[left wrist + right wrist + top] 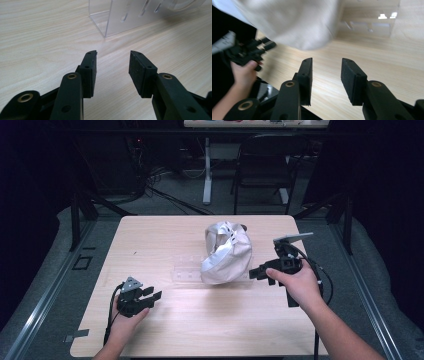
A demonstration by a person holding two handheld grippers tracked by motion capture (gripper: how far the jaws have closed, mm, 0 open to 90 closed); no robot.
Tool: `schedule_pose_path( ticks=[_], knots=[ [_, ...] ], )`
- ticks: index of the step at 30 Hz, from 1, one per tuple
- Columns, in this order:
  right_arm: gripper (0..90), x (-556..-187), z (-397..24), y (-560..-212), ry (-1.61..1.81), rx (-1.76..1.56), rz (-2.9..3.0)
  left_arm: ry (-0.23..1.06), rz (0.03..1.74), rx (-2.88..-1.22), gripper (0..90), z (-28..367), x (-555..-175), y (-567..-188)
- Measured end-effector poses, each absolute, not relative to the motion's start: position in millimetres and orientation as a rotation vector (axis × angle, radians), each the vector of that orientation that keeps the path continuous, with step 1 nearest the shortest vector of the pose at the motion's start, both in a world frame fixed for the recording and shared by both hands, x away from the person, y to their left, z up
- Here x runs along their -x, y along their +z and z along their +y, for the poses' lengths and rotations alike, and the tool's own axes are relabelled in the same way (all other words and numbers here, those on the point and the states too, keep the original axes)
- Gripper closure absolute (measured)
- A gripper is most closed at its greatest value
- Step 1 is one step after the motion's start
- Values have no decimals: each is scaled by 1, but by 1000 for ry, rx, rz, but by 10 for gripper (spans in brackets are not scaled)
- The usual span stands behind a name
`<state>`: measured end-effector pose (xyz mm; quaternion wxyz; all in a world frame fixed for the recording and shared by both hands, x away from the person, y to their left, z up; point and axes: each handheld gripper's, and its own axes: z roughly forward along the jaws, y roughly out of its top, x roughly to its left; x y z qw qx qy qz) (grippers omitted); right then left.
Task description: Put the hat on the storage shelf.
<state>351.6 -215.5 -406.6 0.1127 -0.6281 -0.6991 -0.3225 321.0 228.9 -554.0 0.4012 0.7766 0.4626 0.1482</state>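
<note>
The clear plastic stand (130, 17) is cut off by the top edge in the left gripper view. In the right gripper view, the white cloth (294, 22) is blurred and cut off above.

bare table (200, 320) lies open along the near edge — the white bag (227, 252) and clear stand (187, 270) block the middle.

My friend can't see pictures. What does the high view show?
A crumpled white cap sits on a clear plastic stand in the middle of a light wooden table. A person holds a black tool in each hand: the left tool near the front edge, the right tool beside the cap, both open and empty.
</note>
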Motion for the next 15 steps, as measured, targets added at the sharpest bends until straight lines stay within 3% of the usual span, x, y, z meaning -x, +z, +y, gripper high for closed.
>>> schedule_pose_path(
  ticks=[15],
  knots=[
    [534,-312,-223,-504,-1003,1872,-2342,351,1142,-1982,525,220,-323,-562]
  ],
)
